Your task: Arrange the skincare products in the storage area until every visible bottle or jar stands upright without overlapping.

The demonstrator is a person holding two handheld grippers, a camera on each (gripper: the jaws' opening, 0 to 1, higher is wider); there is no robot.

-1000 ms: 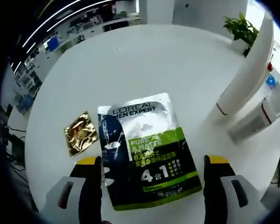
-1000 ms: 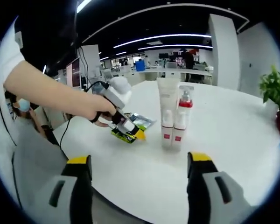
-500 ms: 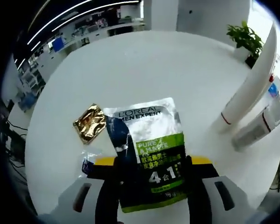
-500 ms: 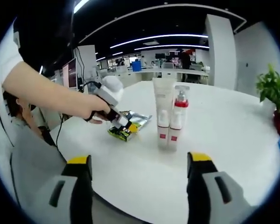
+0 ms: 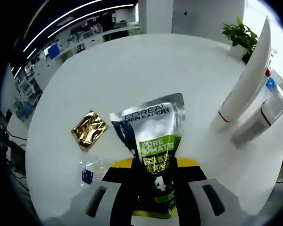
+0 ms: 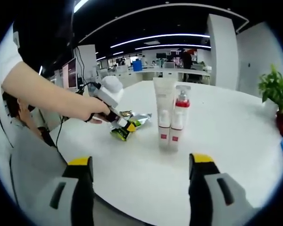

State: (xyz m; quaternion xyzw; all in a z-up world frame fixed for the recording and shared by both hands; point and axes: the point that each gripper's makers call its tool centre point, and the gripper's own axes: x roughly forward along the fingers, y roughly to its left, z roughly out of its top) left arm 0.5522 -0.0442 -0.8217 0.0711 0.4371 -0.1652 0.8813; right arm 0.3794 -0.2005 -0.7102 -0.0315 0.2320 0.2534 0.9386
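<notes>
Currently, the left gripper (image 5: 153, 165) is seen with its yellow-tipped fingers (image 5: 121, 164) drawn in tight on the lower end of a silver, green and black sachet (image 5: 153, 134), which is pinched between them and buckled along its length. The printed face of the sachet is turned toward the left gripper view, its silver top end reaching out over the round white desk (image 5: 146, 61). Just beside the sachet, a small gold foil packet (image 5: 88, 130) is laid flat on the desk, and nearer the gripper a small clear packet with a blue mark (image 5: 91, 170) is also seen lying flat. Off to the other side, a tall white tube (image 5: 245, 82) with a red band near its base is stood on its cap, and a white pump bottle (image 5: 262, 117) with a red collar is set close beside it; both are well apart from the sachet.

In the right gripper view, the right gripper (image 6: 140, 170) is held above the near desk edge with its fingers (image 6: 201, 162) spread wide and nothing between them. The tube (image 6: 164, 113) and pump bottle (image 6: 178, 121) are shown upright side by side near the middle of the desk. The left gripper (image 6: 119, 126) is seen there in a person's hand (image 6: 92, 113), clamped on the sachet (image 6: 132, 120). A potted plant (image 6: 276, 92) is placed at the far desk edge
</notes>
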